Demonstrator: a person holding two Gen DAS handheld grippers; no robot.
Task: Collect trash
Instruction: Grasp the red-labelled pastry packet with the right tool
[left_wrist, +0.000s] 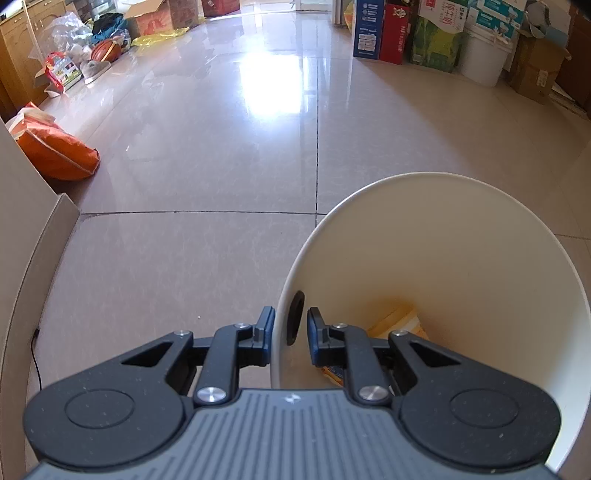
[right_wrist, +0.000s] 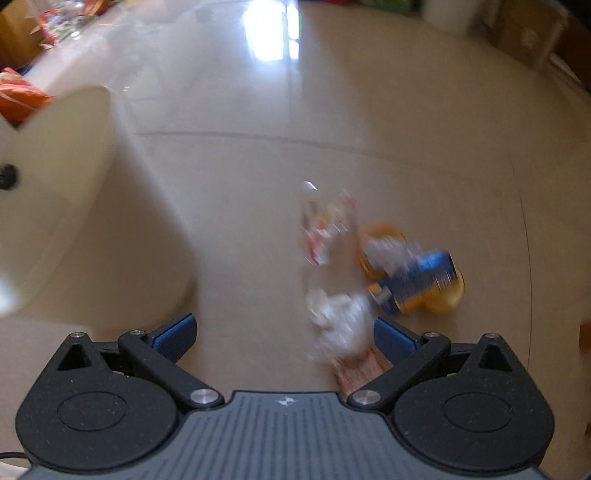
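Trash (right_wrist: 373, 280) is heaped on the tiled floor (left_wrist: 207, 177) at centre right of the right wrist view — a clear bottle, crumpled white paper, a blue-and-yellow can and something orange, all blurred. The right gripper (right_wrist: 283, 334) hangs just above the near edge of the heap with its jaws spread wide and nothing between them; the white paper (right_wrist: 338, 314) lies closest. The bin (left_wrist: 436, 280) fills the lower right of the left wrist view, its wall pinched between the narrowed jaws of the left gripper (left_wrist: 290, 330), with some yellow packaging already at the bottom. The pick is best made on one piece at a time: the open jaws should be lowered astride the paper and closed gently, while the bin is kept steady and tilted toward the heap — near enough for a short carry.
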